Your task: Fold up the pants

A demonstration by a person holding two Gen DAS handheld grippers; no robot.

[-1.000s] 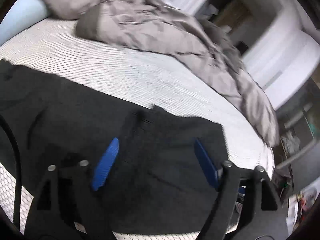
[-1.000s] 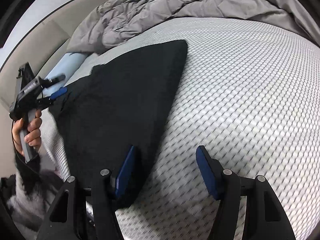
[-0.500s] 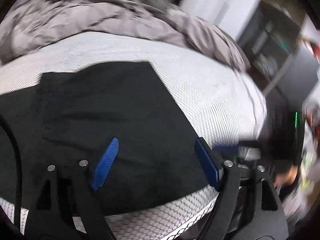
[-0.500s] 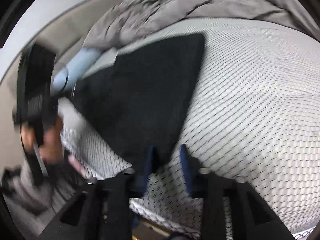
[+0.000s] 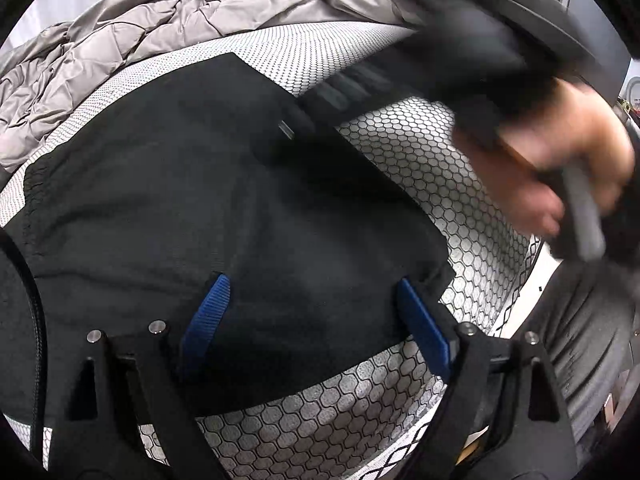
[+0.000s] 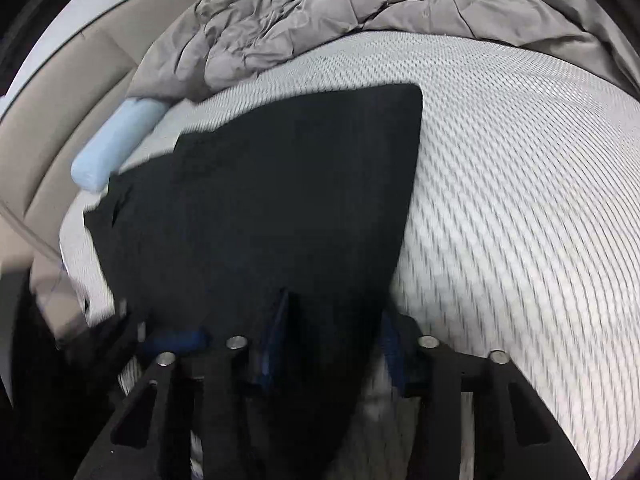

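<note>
Black pants (image 5: 192, 184) lie spread flat on the white mesh mattress (image 5: 448, 168); they also fill the right wrist view (image 6: 280, 200). My left gripper (image 5: 316, 308) is open, its blue pads straddling the near edge of the pants by a corner. My right gripper (image 6: 332, 340) hovers low over the pants' near corner, jaws partly apart with black cloth between them, blurred. The right gripper also shows in the left wrist view (image 5: 360, 92), blurred, held by a hand (image 5: 560, 168) over the pants' far edge.
A crumpled grey duvet (image 6: 360, 12) is heaped at the back of the bed and also shows in the left wrist view (image 5: 140, 32). A light blue pillow roll (image 6: 116, 144) lies by the beige headboard (image 6: 60, 112). The mattress edge drops off at right (image 5: 520, 280).
The left gripper swung right along the pants toward the bed's edge. The right gripper narrowed, then moved onto the pants' corner, with cloth now between its jaws.
</note>
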